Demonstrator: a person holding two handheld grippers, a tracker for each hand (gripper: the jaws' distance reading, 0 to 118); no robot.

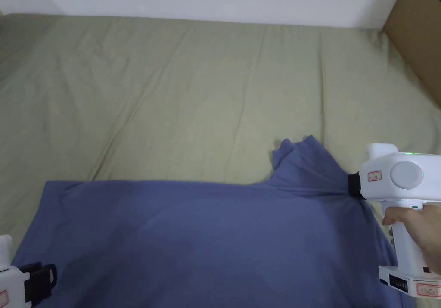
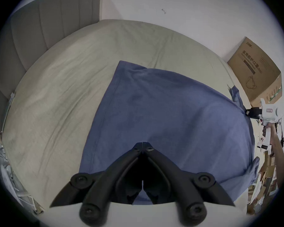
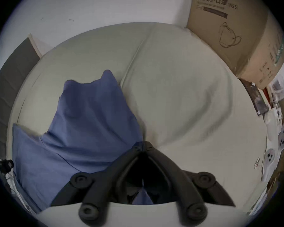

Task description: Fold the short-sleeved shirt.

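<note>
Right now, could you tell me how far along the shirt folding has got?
Early stage. Done: the blue shirt is spread fairly flat on the bed sheet. In hand: the right gripper is shut on cloth near the sleeve, which is bunched and pulled toward it; the left gripper is shut at the hem end, whether on cloth I cannot tell. Left: no fold is visible yet, so every fold remains.

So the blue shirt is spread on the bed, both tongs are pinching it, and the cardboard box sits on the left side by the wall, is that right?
Not quite. The cardboard box sits on the right side by the wall, as the head view shows. The rest holds: the blue shirt is spread on the bed, with the right tongs and the left tongs pinching it.
</note>
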